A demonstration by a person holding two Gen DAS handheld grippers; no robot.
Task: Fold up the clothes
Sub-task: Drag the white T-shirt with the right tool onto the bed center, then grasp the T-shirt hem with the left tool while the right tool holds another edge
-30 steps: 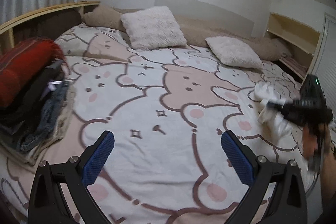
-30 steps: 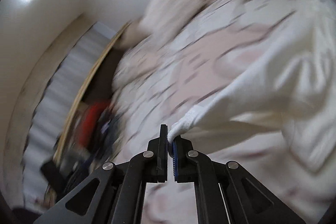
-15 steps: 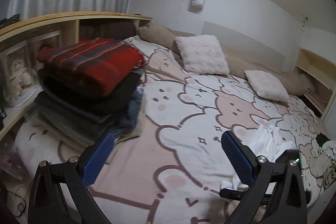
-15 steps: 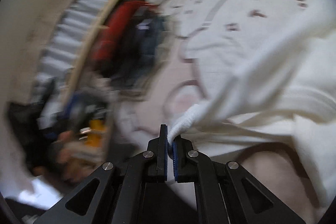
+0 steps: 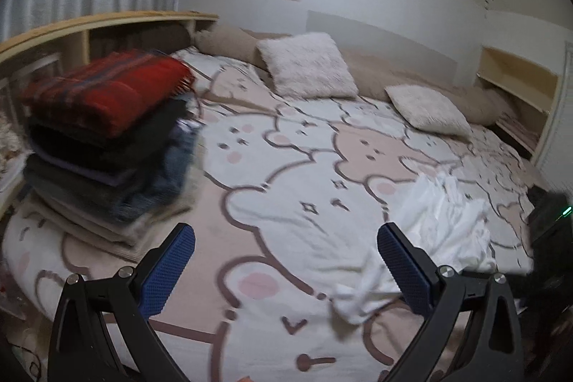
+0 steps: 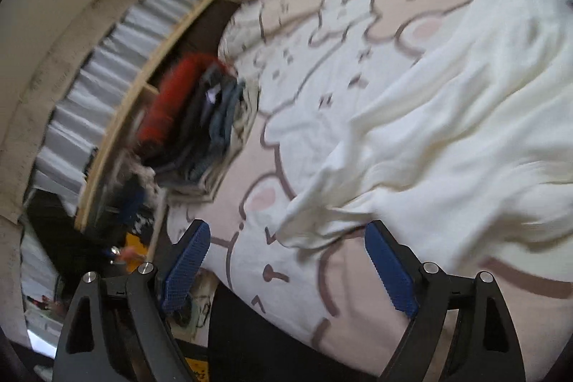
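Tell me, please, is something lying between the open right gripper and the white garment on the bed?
Nothing visible does. Only bare bedspread separates the right gripper from the white garment.

Home bedroom: bed [image 5: 286, 188], pillows [image 5: 308, 65]

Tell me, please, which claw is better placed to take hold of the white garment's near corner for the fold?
Probably the right claw: it is open, and the white garment has a corner lying just ahead between its fingers. The left claw, also open, faces mostly bare bedspread.
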